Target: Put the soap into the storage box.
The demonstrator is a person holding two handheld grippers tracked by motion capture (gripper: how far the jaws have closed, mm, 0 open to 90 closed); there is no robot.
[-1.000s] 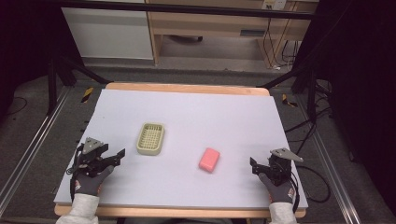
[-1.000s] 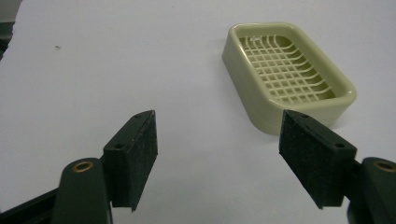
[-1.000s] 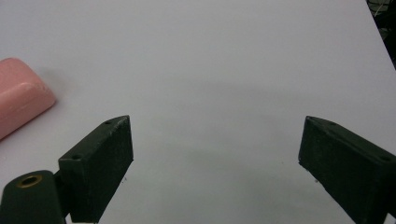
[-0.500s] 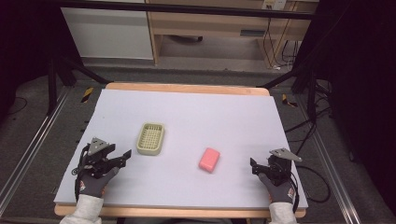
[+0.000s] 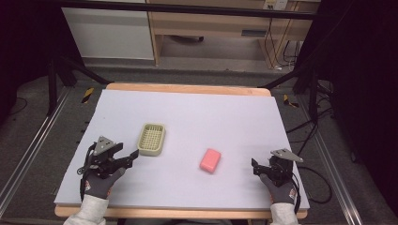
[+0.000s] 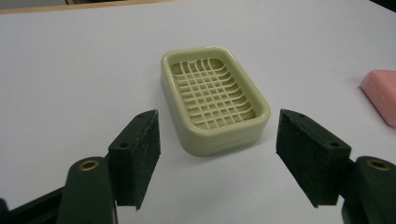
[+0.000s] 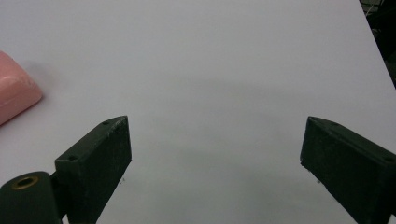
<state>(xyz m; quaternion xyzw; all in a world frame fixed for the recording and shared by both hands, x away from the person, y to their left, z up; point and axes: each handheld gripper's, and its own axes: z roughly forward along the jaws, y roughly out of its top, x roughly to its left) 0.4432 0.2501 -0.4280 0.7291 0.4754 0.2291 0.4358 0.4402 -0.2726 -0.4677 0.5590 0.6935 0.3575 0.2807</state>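
- Your left gripper [image 5: 133, 156] sits at the near left of the table [image 5: 187, 108], jaws pointed at the soap dish [image 5: 151, 138]. They've just been closing in a bit but there's nothing between them yet, and the gap is about as wide as the dish.
- In the left gripper view the dish [image 6: 212, 95] is just ahead of the pads [image 6: 144, 154], not touching, flat on the table with its grid insert facing up.
- Your right gripper [image 5: 254, 166] is at the near right, jaws spread wide over bare table [image 7: 224, 70], holding nothing.
- The pink soap [image 5: 210, 160] lies between your two hands, right of the dish and well apart from it.
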